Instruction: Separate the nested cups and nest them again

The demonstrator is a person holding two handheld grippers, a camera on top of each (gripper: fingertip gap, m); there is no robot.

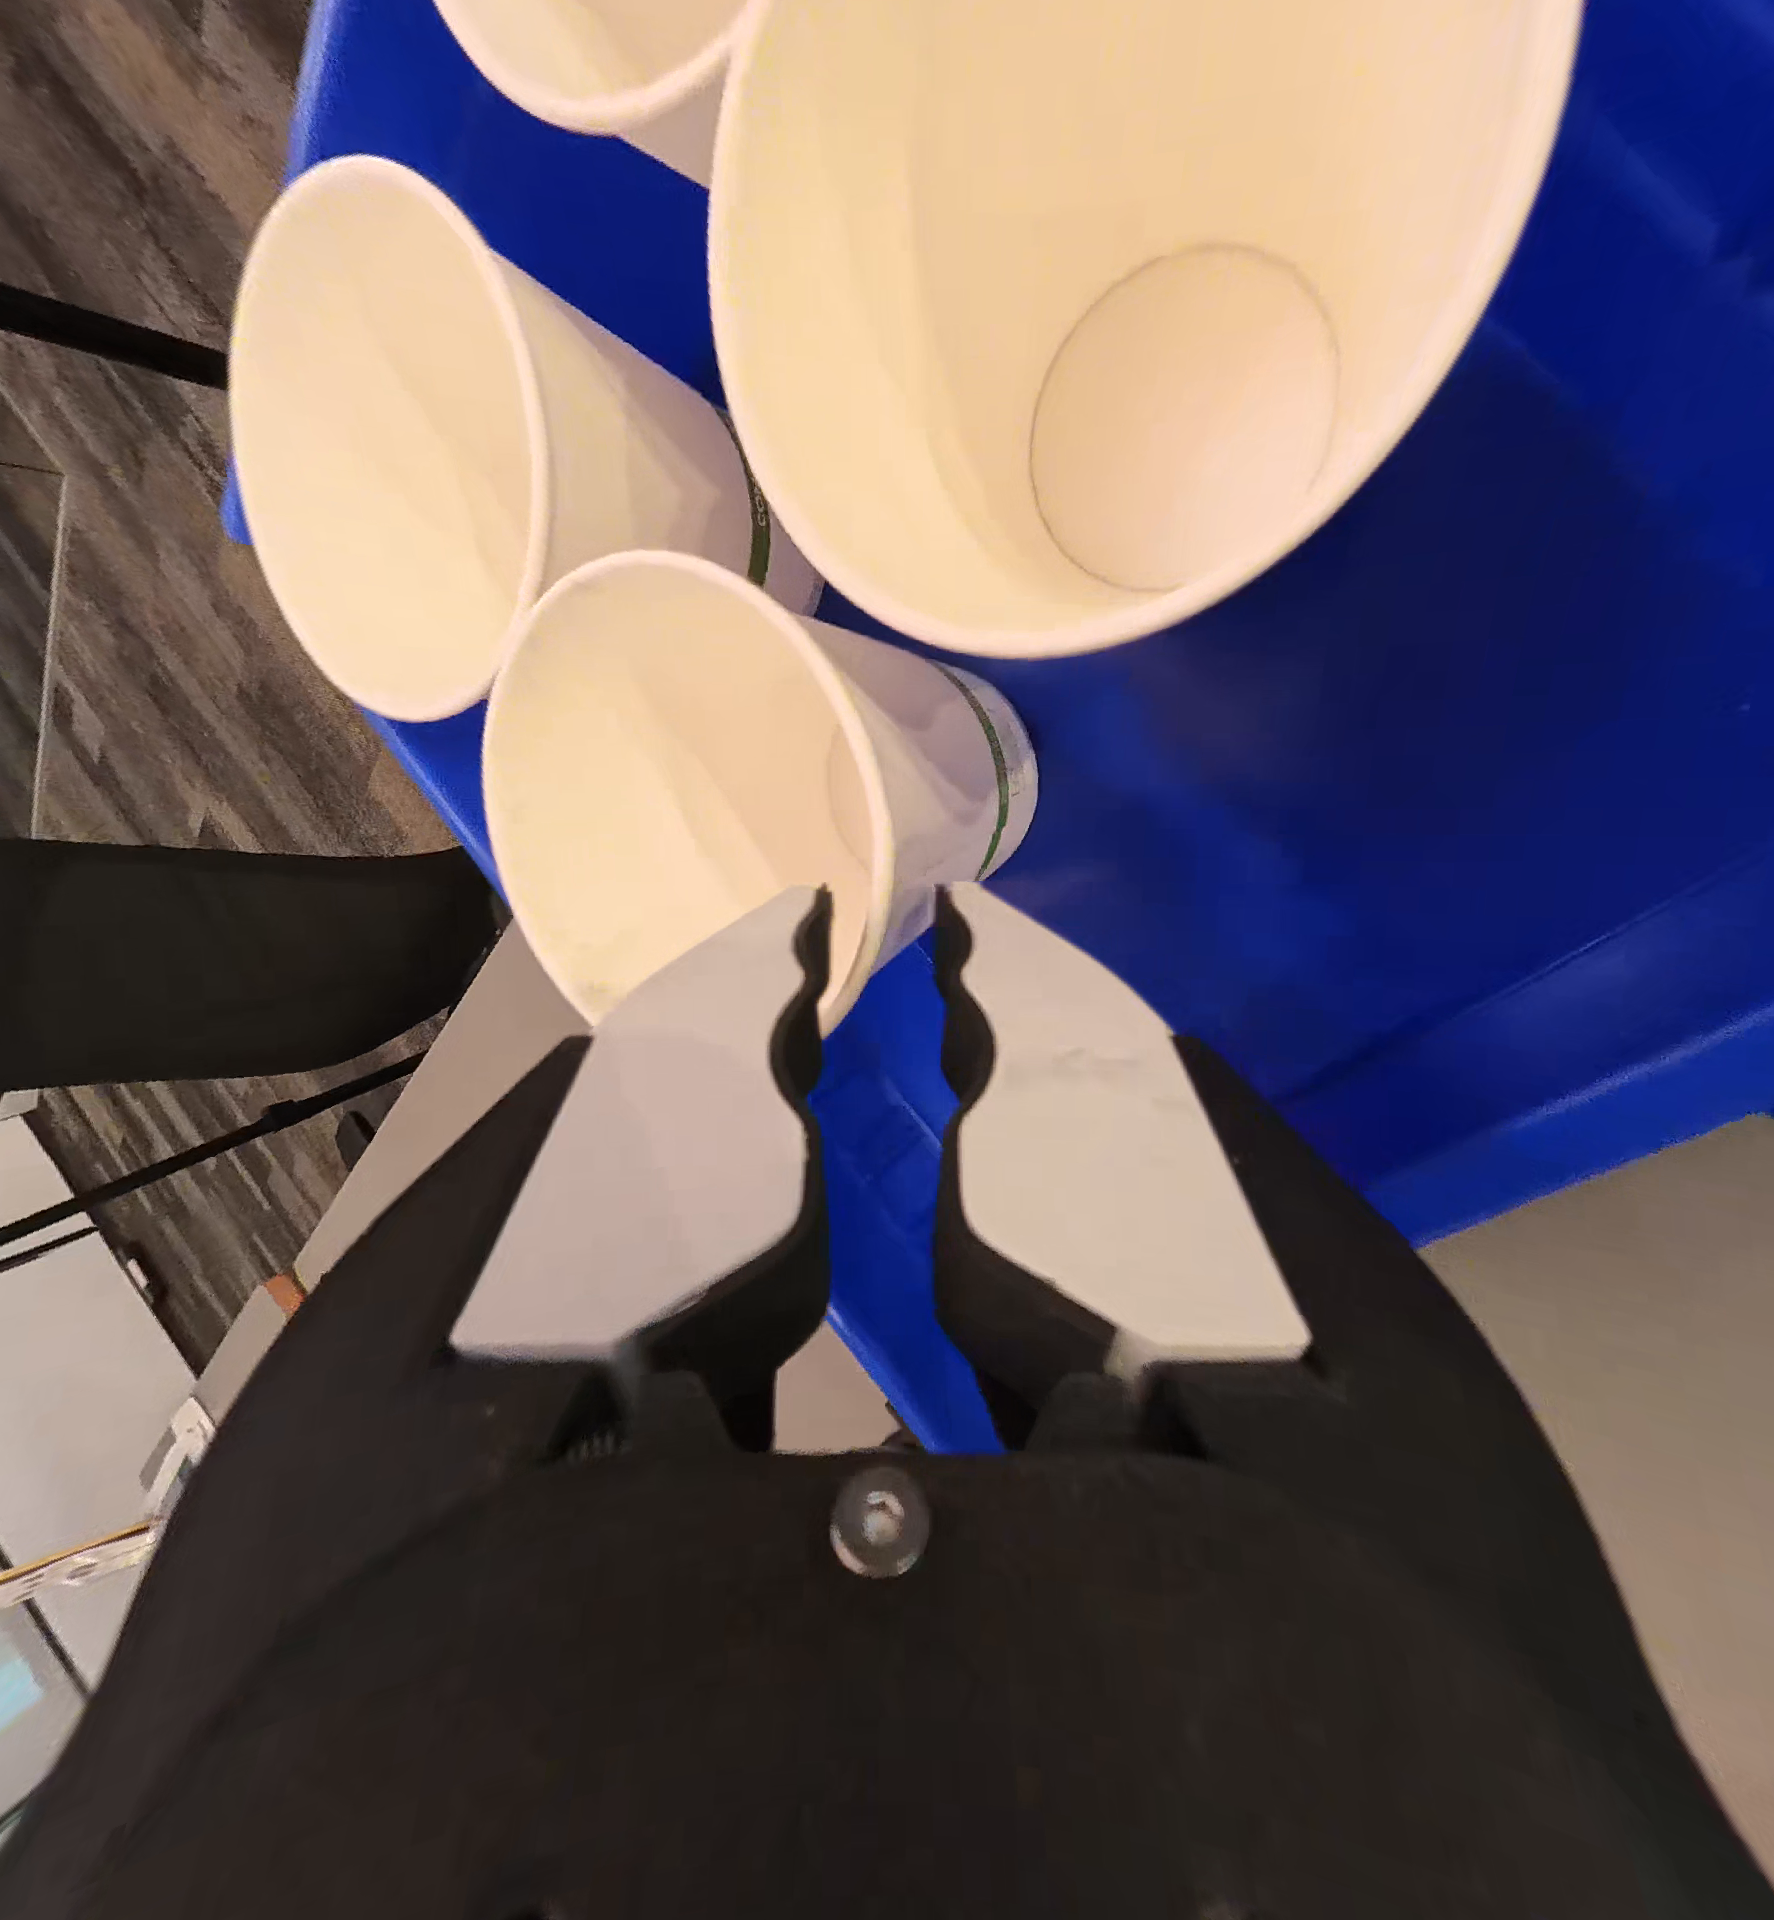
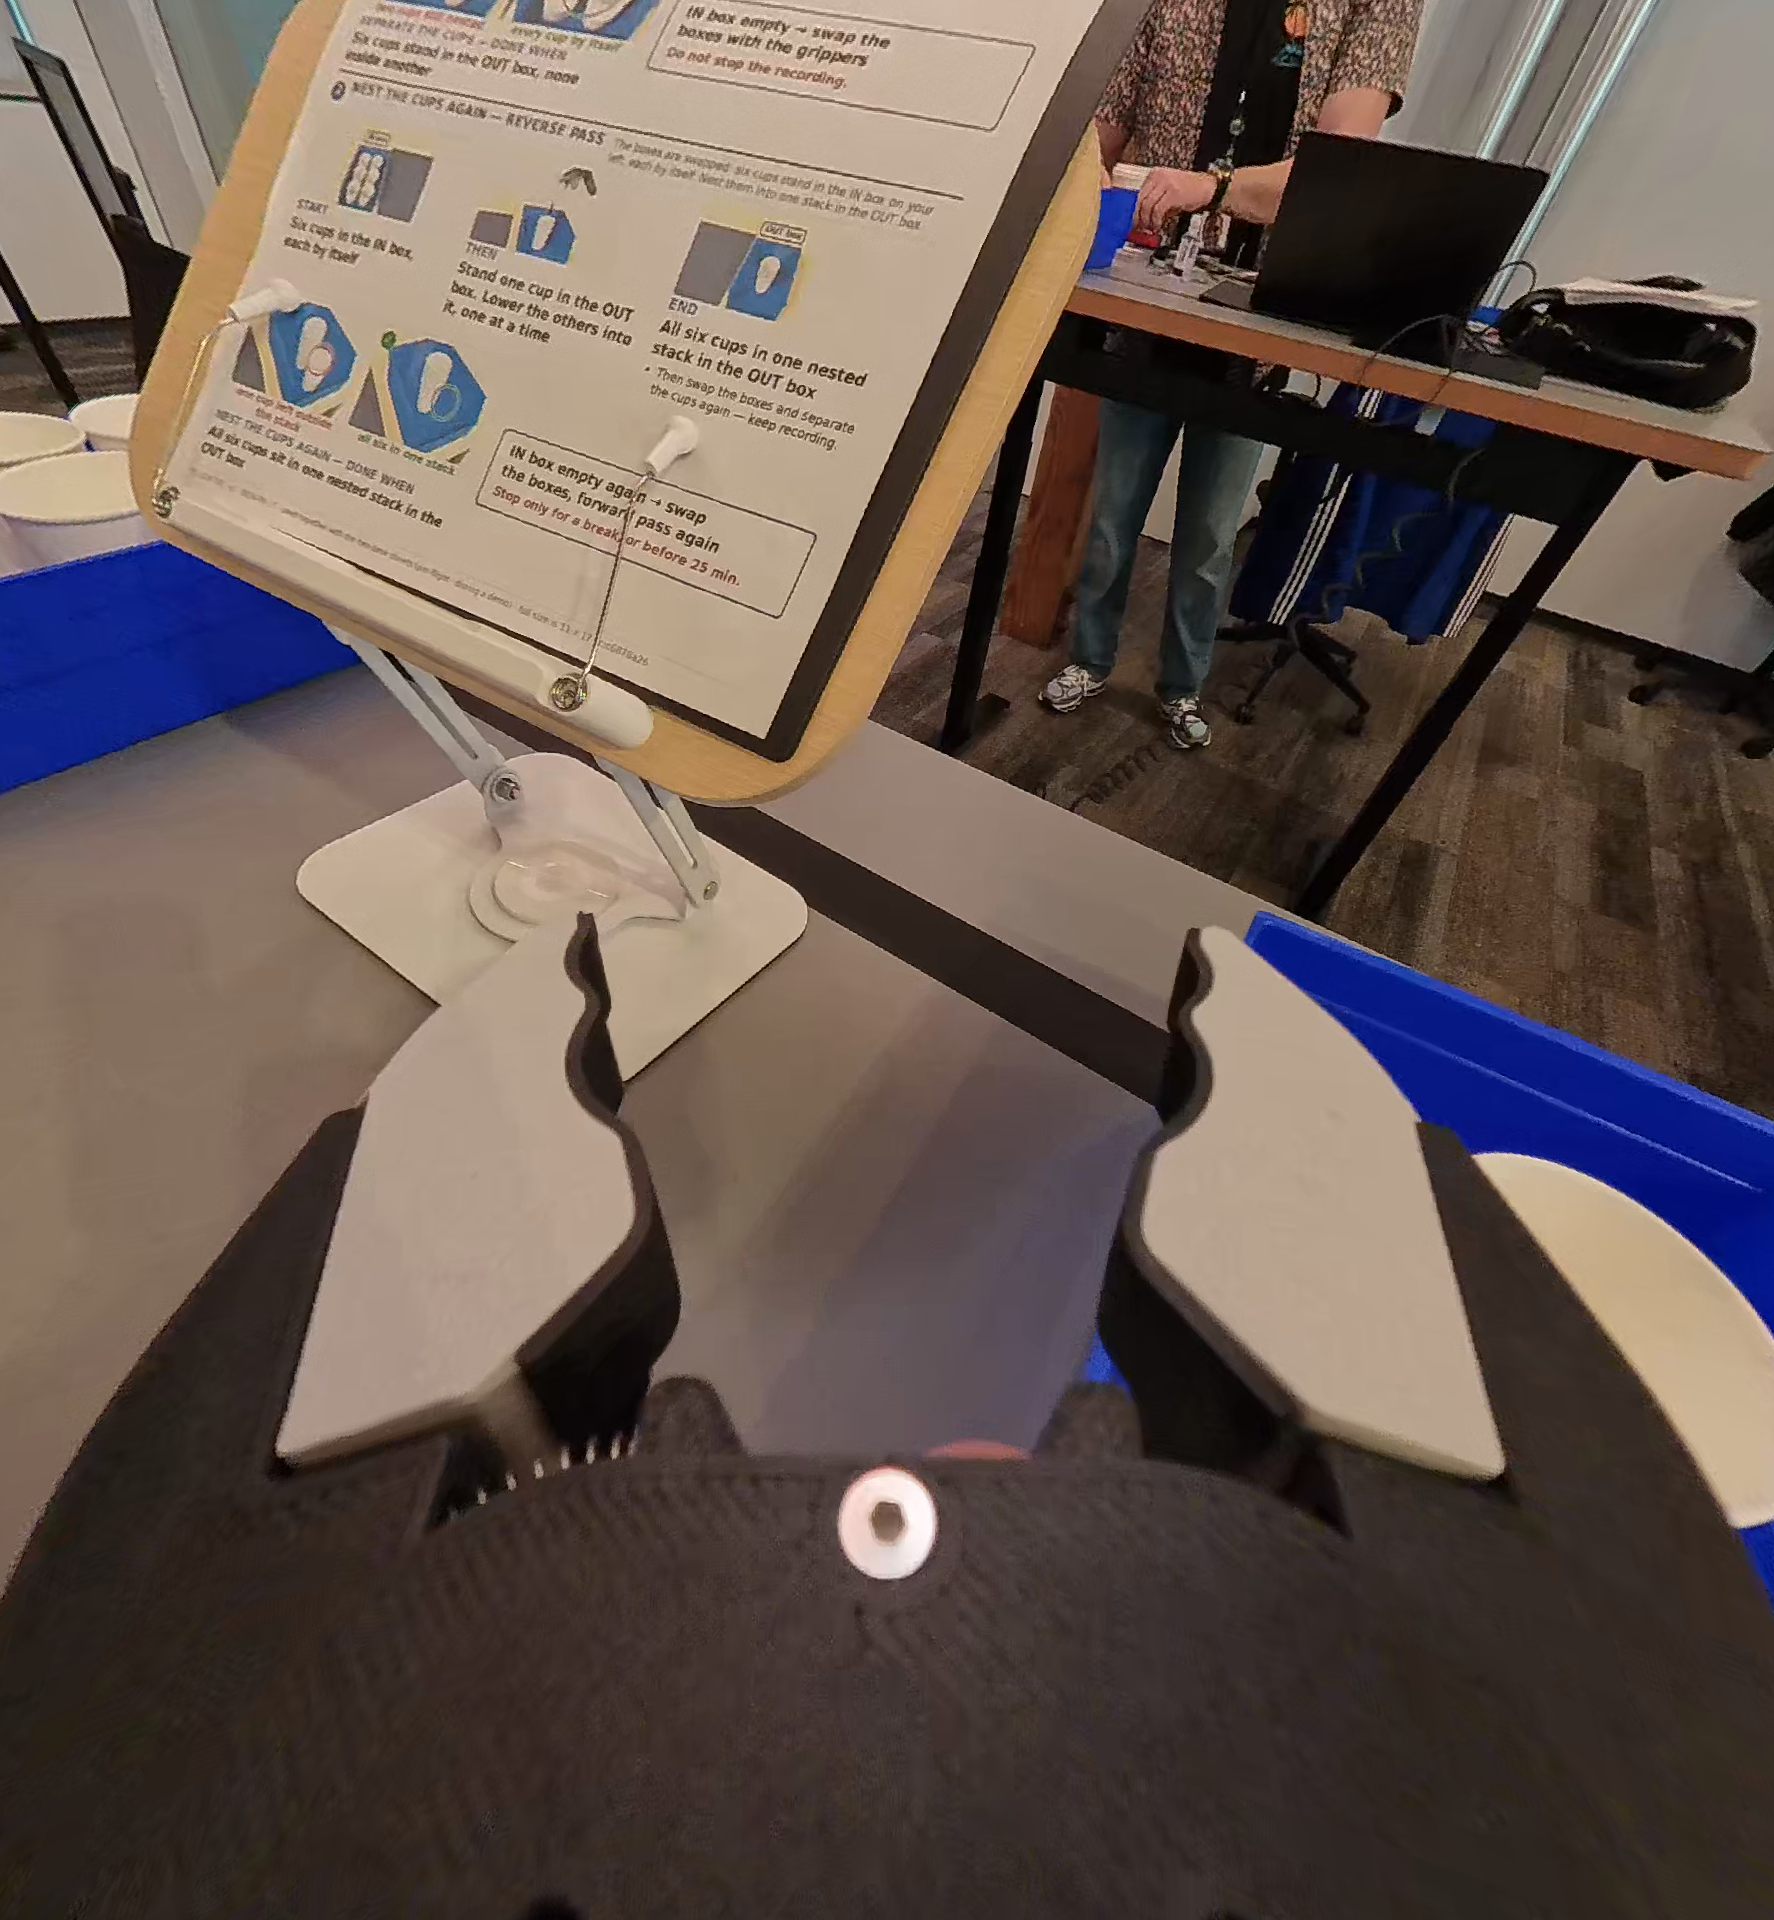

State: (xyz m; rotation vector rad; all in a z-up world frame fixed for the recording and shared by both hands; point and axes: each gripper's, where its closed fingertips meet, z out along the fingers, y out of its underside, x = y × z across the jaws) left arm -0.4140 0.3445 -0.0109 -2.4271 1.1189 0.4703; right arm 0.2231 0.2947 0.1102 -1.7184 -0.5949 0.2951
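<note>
In the left wrist view several white paper cups stand apart in a blue box [image 1: 1434, 831]. My left gripper [image 1: 881, 899] straddles the rim of the nearest cup [image 1: 675, 790]. One finger [image 1: 696, 1091] is inside the cup against its wall. The other finger [image 1: 1049, 1039] is outside, with a gap to the wall, so the cup is not clamped. More cups [image 1: 384, 436] [image 1: 1122, 312] stand behind it. My right gripper [image 2: 888, 945] is wide open and empty above the grey table [image 2: 135, 1039]. A white cup [image 2: 1641, 1340] stands in a second blue box [image 2: 1548, 1081], partly hidden behind its right finger.
A tilted wooden stand with an instruction sheet [image 2: 602, 312] rests on a white base [image 2: 550, 894] ahead of my right gripper. The first blue box [image 2: 104, 644] with cups [image 2: 52, 499] sits at the far left. A person [image 2: 1257, 104] stands at another table with a laptop [image 2: 1402, 239]. Tip to tip, the grippers are about 65 cm apart.
</note>
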